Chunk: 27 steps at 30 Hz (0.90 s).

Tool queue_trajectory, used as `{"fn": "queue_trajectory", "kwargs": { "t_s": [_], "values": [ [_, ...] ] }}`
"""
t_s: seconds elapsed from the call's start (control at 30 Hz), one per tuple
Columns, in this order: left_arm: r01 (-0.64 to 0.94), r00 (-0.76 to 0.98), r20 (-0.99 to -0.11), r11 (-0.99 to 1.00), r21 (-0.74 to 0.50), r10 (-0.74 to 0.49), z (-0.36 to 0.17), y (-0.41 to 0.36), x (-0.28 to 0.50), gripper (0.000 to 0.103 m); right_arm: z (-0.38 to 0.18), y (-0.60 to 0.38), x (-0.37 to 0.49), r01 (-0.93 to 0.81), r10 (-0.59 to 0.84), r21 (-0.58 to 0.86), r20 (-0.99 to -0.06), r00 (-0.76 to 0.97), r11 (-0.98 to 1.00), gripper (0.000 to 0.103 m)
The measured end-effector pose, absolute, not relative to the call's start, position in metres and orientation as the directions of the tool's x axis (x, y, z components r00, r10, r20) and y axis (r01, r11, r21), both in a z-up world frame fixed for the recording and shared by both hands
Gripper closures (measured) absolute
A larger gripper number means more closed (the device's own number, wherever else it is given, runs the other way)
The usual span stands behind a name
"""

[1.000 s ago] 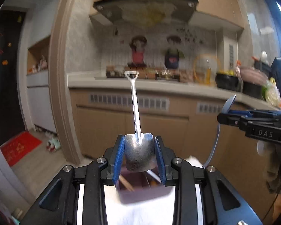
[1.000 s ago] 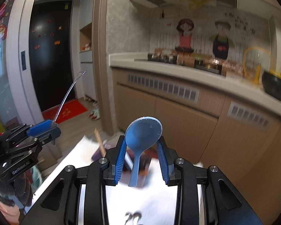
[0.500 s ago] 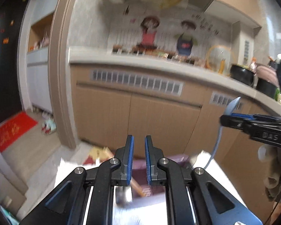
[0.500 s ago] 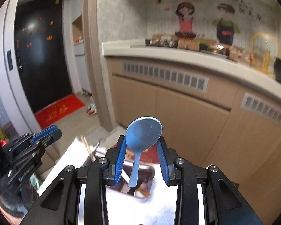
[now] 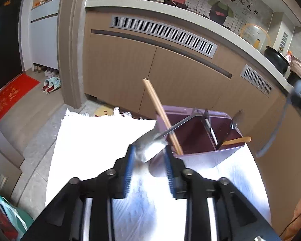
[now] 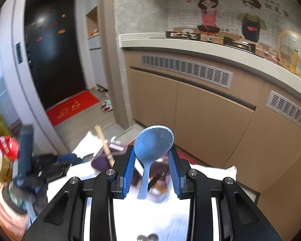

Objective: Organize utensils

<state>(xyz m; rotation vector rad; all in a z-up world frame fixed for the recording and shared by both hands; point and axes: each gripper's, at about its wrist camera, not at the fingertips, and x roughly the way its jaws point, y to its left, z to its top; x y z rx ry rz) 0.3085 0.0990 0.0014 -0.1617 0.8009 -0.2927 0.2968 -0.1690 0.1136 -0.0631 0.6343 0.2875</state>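
On white cloth [image 5: 94, 140], far right part: purple divided utensil box [image 5: 226, 152], three-ish compartments, wooden chopsticks [image 5: 162, 118] leaning out of the near-left one, a wooden-handled piece [image 5: 237, 140] and a dark spoon-like thing [image 5: 235, 118] in the right section.

Left gripper [image 5: 149, 152]: fingers spread, metal shovel spoon [image 5: 150, 143] between them with its blade at the tips and its handle slanting up and right over the box's left compartment. Motion blur here, so cannot tell if the pads touch the blade or it is loose. Blade sits just outside the box's near-left wall.

Right gripper [image 6: 153, 158]: pinching blue spoon [image 6: 153, 142] at the bowl, bowl up, handle hanging down toward the box below. Grip looks firm.

Step in hand, my read: drop the metal spoon into the box, blue spoon next.

To do well: get the blade past the near wall before letting go, else it tips out onto the cloth. Steer clear of the chopsticks, the handle crosses them. Keep the right gripper back until the left is clear, then lower the blue handle straight into a free section.
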Motion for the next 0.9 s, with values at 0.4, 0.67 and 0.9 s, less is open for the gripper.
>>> {"fn": "queue_trajectory", "kwargs": {
  "t_s": [0.4, 0.67, 0.9],
  "values": [
    [0.508, 0.481, -0.755, 0.844, -0.175, -0.446, 0.017, 0.08, 0.36, 0.035, 0.03, -0.18, 0.249, -0.302, 0.28, 0.119, -0.772, 0.571, 0.946, 0.069],
    [0.424, 0.358, -0.784, 0.836, -0.348, -0.508, -0.024, 0.094, 0.387, 0.05, 0.008, -0.19, 0.242, -0.283, 0.293, 0.159, -0.791, 0.536, 0.946, 0.069],
    [0.384, 0.367, -0.738, 0.815, -0.434, -0.566, -0.023, 0.099, 0.369, 0.062, 0.003, -0.19, 0.243, -0.277, 0.304, 0.178, -0.793, 0.528, 0.944, 0.069]
  ]
}}
